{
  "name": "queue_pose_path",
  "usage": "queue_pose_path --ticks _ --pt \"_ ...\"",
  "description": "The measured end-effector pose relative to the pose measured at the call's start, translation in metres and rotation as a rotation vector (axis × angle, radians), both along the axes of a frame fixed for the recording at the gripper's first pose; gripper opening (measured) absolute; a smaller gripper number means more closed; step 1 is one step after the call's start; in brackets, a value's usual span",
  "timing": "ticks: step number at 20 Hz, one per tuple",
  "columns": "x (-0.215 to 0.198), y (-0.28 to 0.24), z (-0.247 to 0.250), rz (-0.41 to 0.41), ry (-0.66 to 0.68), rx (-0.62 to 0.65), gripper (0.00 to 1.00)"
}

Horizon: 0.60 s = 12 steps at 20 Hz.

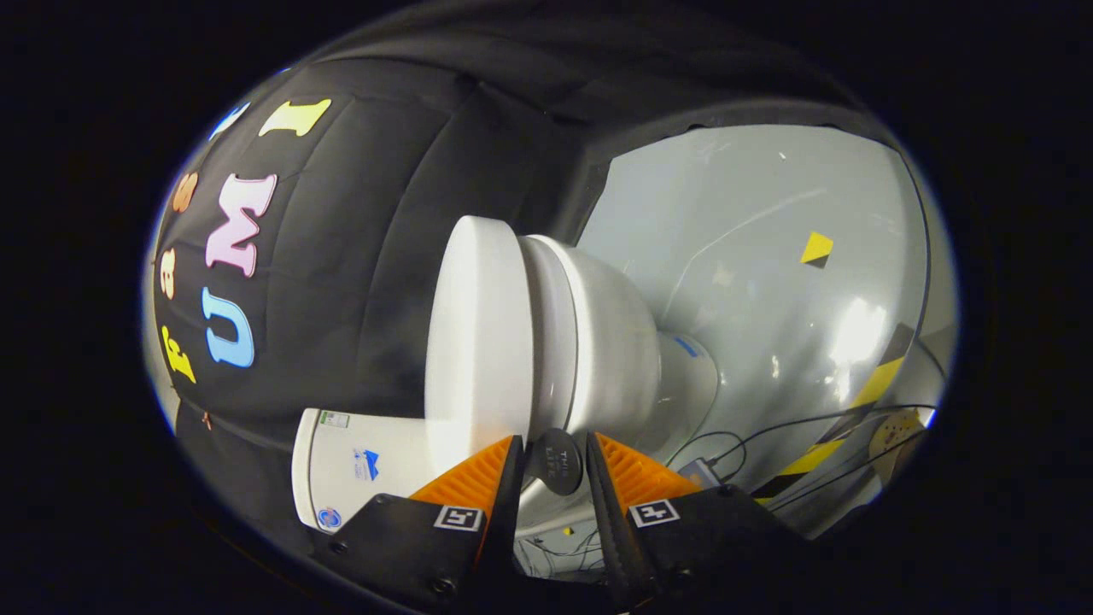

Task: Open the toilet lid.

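one toilet lid (478, 342) lies shut on one bowl (610, 342), just ahead of the gripper (553, 453), its two fingers slightly apart

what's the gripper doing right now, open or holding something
Gripper: open, holding nothing; its fingers flank a dark round disc by the closed toilet lid.

So the gripper (552, 453) has its fingers spread a bit, with a dark round disc (553, 461) sitting in the gap between the tips, so that slot is taken. Right ahead of the tips is the toilet: the lid (478, 342) down on the bowl (598, 342), nearly touching the fingers. The tank (359, 465) blocks the lid side. Past the bowl there's open floor (768, 256), though cables (820, 427) trail across it near the base.
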State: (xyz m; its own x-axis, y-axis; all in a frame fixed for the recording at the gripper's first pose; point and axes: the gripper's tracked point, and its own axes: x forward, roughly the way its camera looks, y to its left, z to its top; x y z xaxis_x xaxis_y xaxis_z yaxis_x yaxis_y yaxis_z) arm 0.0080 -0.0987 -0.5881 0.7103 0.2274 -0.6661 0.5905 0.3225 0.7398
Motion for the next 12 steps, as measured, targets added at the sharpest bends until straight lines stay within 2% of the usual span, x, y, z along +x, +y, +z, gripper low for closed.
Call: queue_pose_path --ticks 2,3,5,8,12 --pt "-0.001 0.004 -0.003 0.006 -0.005 0.016 0.48" --pt "0.012 -0.002 -0.014 -0.021 0.002 0.021 0.48" --pt "0.008 0.0 -0.01 -0.053 0.0 0.061 0.15" --pt "0.005 0.002 -0.01 -0.024 -0.007 0.043 0.15" --pt "0.007 -0.001 -0.013 -0.028 -0.002 0.046 0.15"
